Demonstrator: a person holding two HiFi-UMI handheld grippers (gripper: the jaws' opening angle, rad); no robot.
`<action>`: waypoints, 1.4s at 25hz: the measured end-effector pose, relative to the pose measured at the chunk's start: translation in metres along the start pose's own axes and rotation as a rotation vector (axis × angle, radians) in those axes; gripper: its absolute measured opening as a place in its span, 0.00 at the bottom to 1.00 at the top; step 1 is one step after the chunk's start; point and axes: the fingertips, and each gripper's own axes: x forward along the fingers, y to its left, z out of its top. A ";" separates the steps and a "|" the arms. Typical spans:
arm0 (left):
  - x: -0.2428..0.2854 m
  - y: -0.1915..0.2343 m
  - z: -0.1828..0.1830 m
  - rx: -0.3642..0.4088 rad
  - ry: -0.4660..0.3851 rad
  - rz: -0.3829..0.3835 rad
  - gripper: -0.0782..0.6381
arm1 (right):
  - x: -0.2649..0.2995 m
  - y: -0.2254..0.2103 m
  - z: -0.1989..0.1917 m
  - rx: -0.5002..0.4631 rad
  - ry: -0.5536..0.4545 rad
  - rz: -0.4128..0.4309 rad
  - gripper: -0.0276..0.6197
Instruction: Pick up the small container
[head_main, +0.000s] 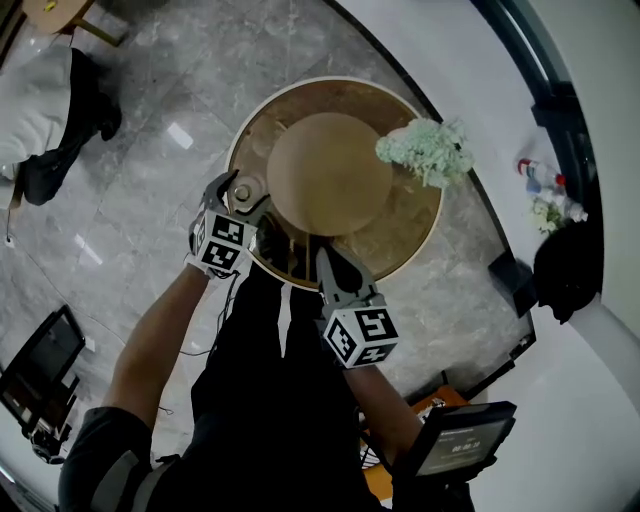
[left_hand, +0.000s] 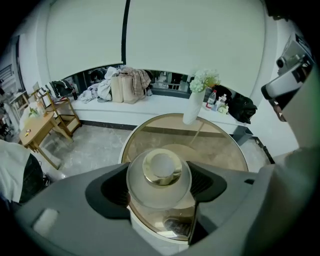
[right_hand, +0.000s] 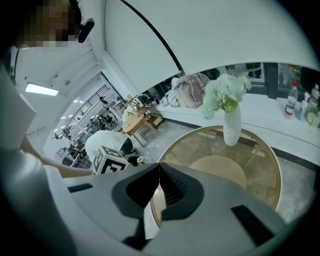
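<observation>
**Left jaws clamped on the small container at the table's near-left edge; right jaws pressed together, empty.**

In the left gripper view I see my left gripper (left_hand: 159, 181) with its two dark pads pressing on either side of the small container (left_hand: 160, 167), a clear round jar with a gold lid. The jar sits centred between the pads, its lid facing back at the camera, so its axis runs roughly along the jaws. I judge the grasp made, and the lift is straight up and away from the round glass table (head_main: 420, 215). I can't tell whether the jar's base has left the glass. My right gripper (right_hand: 159, 175) has its jaws closed flat against each other with nothing between them. It hangs over the table's near edge, just beside the left. The vase of flowers (head_main: 425, 150) stands well apart on the far side.
</observation>
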 end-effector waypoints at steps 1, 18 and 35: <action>-0.008 -0.003 0.003 -0.008 0.000 -0.001 0.58 | -0.004 0.004 0.003 -0.001 -0.004 0.002 0.05; -0.175 -0.062 0.070 -0.036 -0.087 -0.046 0.58 | -0.077 0.067 0.060 -0.062 -0.085 0.072 0.05; -0.274 -0.085 0.105 -0.033 -0.184 -0.047 0.58 | -0.116 0.107 0.096 -0.121 -0.176 0.097 0.05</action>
